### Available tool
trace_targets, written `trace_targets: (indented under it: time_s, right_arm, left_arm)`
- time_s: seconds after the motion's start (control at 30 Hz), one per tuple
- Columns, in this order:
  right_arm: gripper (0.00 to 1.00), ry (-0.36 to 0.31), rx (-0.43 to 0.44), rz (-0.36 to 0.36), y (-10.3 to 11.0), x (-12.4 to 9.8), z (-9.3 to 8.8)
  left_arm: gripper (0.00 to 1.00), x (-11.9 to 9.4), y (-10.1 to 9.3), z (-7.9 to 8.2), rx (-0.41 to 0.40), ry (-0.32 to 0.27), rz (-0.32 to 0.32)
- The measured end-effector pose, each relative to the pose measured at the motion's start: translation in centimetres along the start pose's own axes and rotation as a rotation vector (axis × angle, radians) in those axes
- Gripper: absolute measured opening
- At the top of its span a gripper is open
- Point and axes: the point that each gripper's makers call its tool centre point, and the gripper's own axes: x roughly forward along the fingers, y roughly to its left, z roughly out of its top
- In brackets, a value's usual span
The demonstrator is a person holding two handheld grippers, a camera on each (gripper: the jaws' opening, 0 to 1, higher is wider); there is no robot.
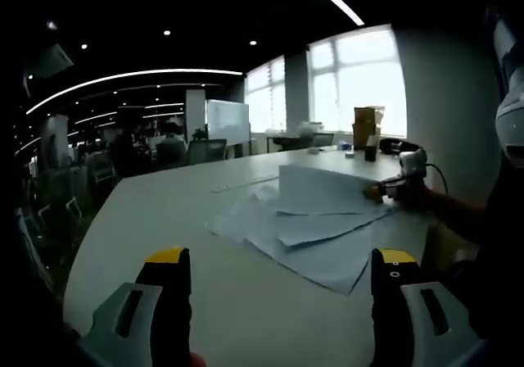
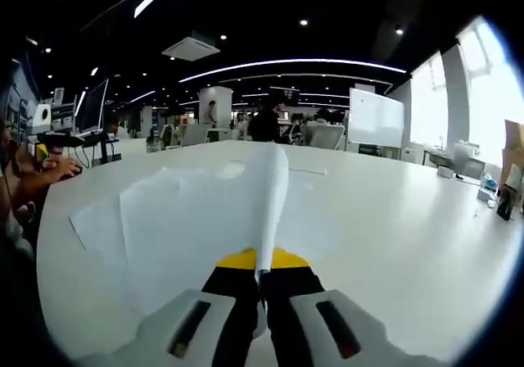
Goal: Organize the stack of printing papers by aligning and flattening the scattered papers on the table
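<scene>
Several white printing papers lie fanned and askew on the pale table, right of centre in the left gripper view. One sheet stands lifted on edge, pinched by my right gripper at its right edge. In the right gripper view that sheet rises edge-on from between the jaws, and my right gripper is shut on it; the other papers spread flat to its left. My left gripper is open, hovering over bare table short of the papers, with nothing between its jaws.
A cardboard box and dark items stand by the windows at the table's far end. A whiteboard and office chairs stand beyond the table. A person's hand rests at the table's left edge in the right gripper view.
</scene>
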Motion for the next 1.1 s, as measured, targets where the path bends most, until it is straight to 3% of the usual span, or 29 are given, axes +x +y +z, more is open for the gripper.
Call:
trace_targets:
  time_s: [1.1]
  right_arm:
    - [0.00, -0.126, -0.031, -0.001, 1.0, -1.6, 4.1]
  left_arm:
    - [0.94, 0.2, -0.6, 0.5, 0.004, -0.013, -0.017]
